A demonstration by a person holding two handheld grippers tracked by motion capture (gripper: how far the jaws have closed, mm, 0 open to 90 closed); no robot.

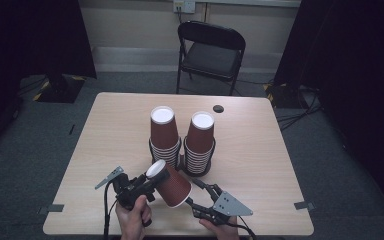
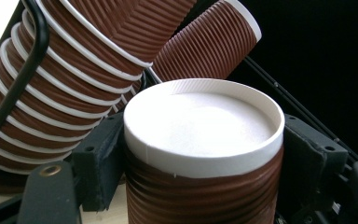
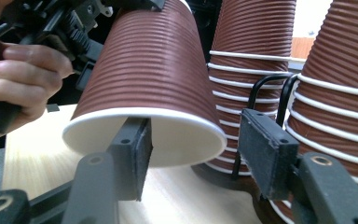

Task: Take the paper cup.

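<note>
Above the near edge of the desk (image 1: 110, 130), the left gripper (image 1: 152, 178) is clamping a single brown ribbed paper cup (image 1: 172, 186) near its white base, holding it tilted with the open mouth facing the right gripper (image 1: 196, 194). The right gripper's jaws are standing open and gripping nothing, one jaw sitting inside the cup's rim, the other outside it. Just behind, two stacks of upturned cups (image 1: 182, 135) are standing in a black wire holder (image 1: 181, 161).

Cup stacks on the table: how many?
2: left stack and right stack, side by side at table centre in a black rack. A separate single cup is in the left gripper.
</note>
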